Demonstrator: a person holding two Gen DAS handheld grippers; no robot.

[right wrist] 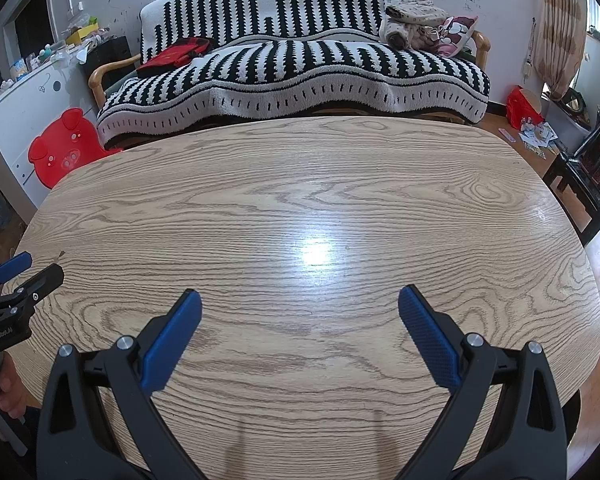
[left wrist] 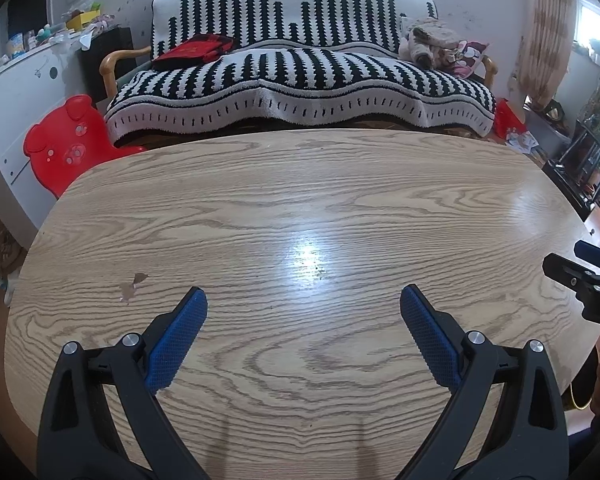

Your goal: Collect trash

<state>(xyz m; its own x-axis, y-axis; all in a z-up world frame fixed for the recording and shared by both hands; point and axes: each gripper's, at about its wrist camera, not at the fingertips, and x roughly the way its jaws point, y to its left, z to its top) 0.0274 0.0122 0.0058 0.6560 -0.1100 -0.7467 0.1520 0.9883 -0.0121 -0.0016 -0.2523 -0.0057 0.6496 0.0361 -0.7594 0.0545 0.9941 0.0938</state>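
**No trash in view on the surface**

I hold the left gripper (left wrist: 303,298) and right gripper (right wrist: 299,300) over the wooden surface (left wrist: 300,184), fingers wide and empty. I see no trash there; collected or still elsewhere, I can't tell.

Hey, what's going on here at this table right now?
A person holds two grippers over a wooden table, and both are open and holding nothing. The left gripper and the right gripper hover side by side above the tabletop. No trash shows on the table in either view. Behind it stands a sofa with a striped cover, and a red chair sits to the left.
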